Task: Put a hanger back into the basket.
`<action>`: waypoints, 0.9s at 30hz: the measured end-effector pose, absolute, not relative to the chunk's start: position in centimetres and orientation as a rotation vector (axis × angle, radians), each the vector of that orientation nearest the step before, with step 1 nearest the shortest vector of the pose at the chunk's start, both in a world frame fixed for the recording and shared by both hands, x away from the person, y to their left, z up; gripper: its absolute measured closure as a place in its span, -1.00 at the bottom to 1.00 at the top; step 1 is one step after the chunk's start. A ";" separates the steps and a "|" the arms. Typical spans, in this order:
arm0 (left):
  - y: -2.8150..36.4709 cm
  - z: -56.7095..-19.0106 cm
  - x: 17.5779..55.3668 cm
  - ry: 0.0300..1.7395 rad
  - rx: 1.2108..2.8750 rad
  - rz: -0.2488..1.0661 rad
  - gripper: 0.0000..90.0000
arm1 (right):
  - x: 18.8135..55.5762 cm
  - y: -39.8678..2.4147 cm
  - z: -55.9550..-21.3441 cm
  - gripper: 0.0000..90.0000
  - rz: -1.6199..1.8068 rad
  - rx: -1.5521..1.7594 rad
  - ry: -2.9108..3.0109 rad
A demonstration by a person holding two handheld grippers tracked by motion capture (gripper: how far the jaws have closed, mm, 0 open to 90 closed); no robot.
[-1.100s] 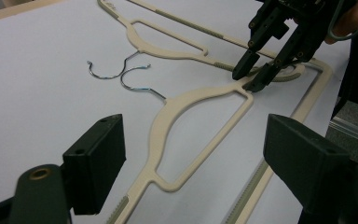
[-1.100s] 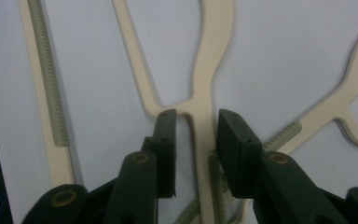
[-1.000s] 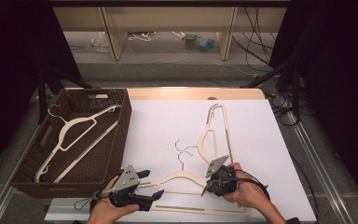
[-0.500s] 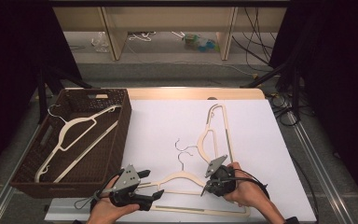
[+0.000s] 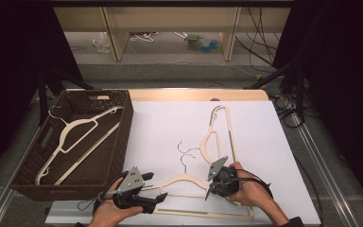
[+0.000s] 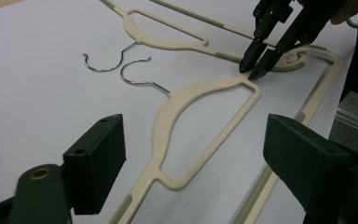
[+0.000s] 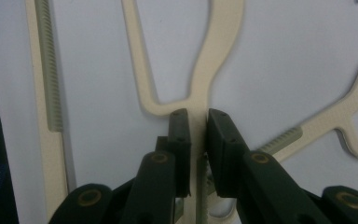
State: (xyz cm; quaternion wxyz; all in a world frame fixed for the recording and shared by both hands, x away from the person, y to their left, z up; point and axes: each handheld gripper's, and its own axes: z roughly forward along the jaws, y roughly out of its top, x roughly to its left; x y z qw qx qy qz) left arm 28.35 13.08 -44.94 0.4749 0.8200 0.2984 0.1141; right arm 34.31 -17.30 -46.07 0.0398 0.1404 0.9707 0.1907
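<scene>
White tabletop (image 5: 160, 137) is bearing the near hanger (image 7: 200, 60), its bar running lengthwise between the right gripper (image 7: 198, 122)'s closing jaws while the left gripper (image 6: 191, 154) is hovering open.

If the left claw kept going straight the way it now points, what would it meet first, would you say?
Most likely the near hanger: its cream shoulder lies on the table right ahead between the left claw's open jaws. Beyond it the right claw sits at that hanger's corner. Depth is hard to judge, so this is an estimate.
</scene>
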 end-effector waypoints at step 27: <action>8.1 -48.7 34.3 0.660 2.259 0.293 -0.26 | 33.1 -17.0 -43.0 0.80 0.580 0.326 2.906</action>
